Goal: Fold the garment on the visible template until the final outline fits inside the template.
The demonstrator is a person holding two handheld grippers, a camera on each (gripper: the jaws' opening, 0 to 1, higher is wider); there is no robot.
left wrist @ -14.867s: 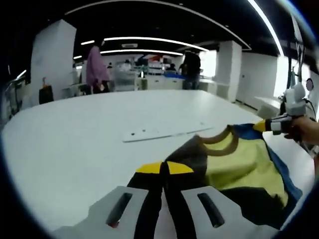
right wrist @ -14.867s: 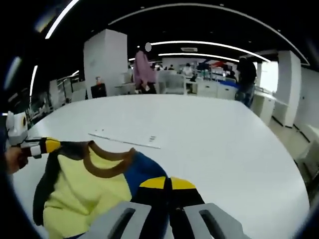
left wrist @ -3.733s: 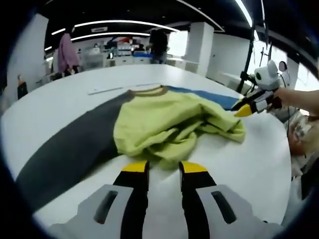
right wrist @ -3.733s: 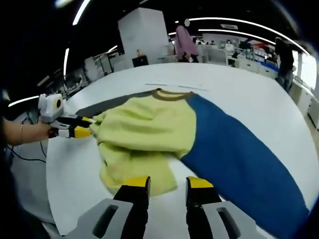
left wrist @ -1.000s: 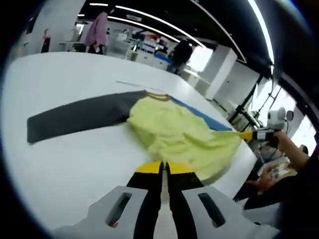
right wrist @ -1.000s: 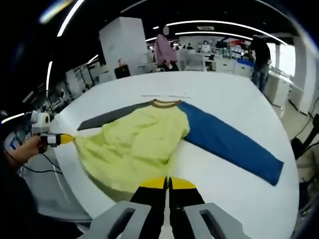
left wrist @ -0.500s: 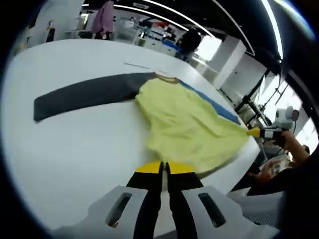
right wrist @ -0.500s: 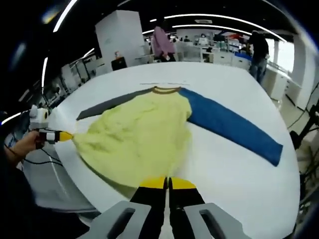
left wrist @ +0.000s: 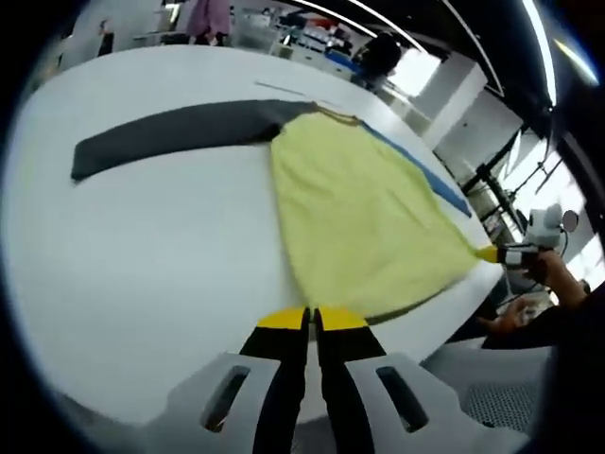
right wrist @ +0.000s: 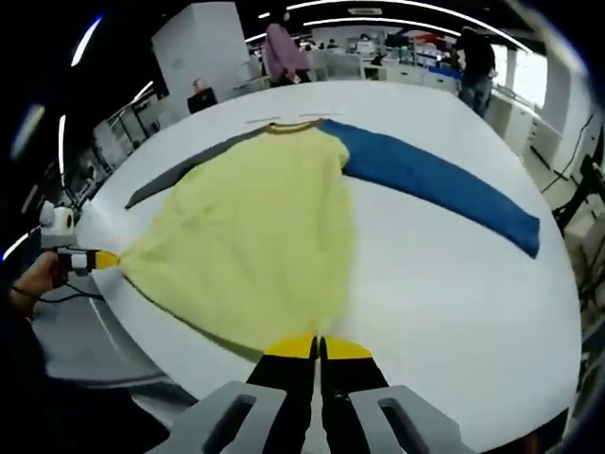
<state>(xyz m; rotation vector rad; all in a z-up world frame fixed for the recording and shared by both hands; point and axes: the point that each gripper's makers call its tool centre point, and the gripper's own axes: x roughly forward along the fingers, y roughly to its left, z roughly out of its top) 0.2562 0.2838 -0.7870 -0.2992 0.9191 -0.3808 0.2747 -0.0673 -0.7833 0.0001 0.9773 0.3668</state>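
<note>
Lying flat on the white counter point(right wrist: 454, 284), garment point(right wrist: 255, 227) spread yellow body toward near edge, grey sleeve point(left wrist: 170, 132) and blue sleeve point(right wrist: 435, 184) outstretched. Left gripper point(left wrist: 311, 320) and right gripper point(right wrist: 318, 348) each clamped on hem corners; wide bare counter both sides.

Yellow garment point(right wrist: 250, 227) — spread flat, sleeves outstretched

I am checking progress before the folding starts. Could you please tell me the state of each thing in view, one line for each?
garment: spread flat, not yet folded, hem stretched between both grippers
grey sleeve: laid straight out to the side
blue sleeve: laid straight out to the side
left gripper: shut on a hem corner
right gripper: shut on the other hem corner
table: white, garment lying on it
</note>
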